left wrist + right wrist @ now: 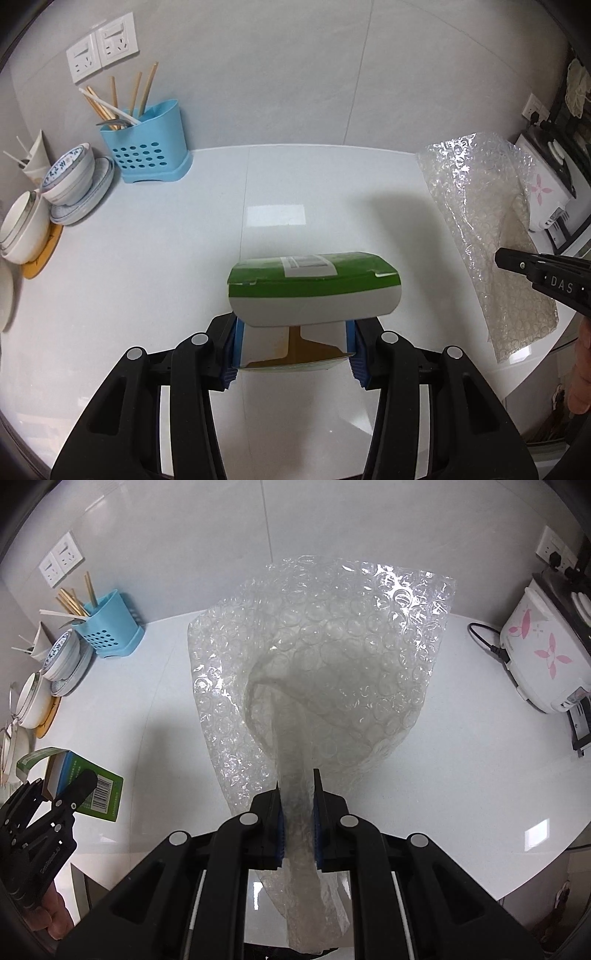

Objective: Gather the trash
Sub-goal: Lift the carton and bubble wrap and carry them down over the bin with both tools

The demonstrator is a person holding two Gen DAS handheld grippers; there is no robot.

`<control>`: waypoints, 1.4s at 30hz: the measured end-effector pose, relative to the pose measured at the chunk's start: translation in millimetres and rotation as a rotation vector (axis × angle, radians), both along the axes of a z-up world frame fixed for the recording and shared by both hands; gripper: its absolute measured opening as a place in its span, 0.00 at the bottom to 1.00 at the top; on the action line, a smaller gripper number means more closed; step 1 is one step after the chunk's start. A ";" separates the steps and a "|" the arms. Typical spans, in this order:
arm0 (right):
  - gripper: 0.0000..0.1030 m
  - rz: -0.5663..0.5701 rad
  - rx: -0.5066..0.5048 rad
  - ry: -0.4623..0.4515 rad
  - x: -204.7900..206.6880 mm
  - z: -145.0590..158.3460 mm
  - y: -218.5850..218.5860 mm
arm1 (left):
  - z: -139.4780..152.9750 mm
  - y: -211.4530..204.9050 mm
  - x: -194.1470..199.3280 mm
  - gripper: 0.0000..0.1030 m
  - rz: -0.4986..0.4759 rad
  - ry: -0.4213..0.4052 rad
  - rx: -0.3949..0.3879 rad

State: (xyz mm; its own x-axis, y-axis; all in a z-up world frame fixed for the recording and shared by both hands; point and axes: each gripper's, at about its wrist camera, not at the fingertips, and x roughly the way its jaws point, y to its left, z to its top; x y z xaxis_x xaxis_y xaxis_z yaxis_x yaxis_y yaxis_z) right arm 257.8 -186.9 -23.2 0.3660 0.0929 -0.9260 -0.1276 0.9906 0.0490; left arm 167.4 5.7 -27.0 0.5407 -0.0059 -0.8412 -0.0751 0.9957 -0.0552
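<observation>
While both trash pieces are off the table (147, 258), neither is binned yet. Left hand-held gripper (295, 354) clamps green carton (314, 288); right hand-held gripper (297, 812) pinches bubble wrap (325, 657) ahead.

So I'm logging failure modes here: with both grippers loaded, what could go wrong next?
1. The left gripper pinches only the near end of the green-and-white carton, whose flaps are open; it could crush or pivot out.
2. The right gripper holds a bunched strip of the bubble wrap; the slick film may slip free.
3. The wide loose sheet hangs out ahead and could brush the rice cooker or the blue utensil caddy.
</observation>
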 end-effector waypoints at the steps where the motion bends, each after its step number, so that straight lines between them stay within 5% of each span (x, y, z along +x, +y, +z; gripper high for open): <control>1: 0.10 0.002 0.002 -0.008 -5.2 1.8 -0.9 | 1.4 -1.8 -3.5 0.44 0.002 0.001 0.000; 42: 0.10 0.060 0.065 -0.156 -185.2 37.5 -46.2 | 15.3 -66.2 -147.1 0.44 -0.026 -0.058 -0.006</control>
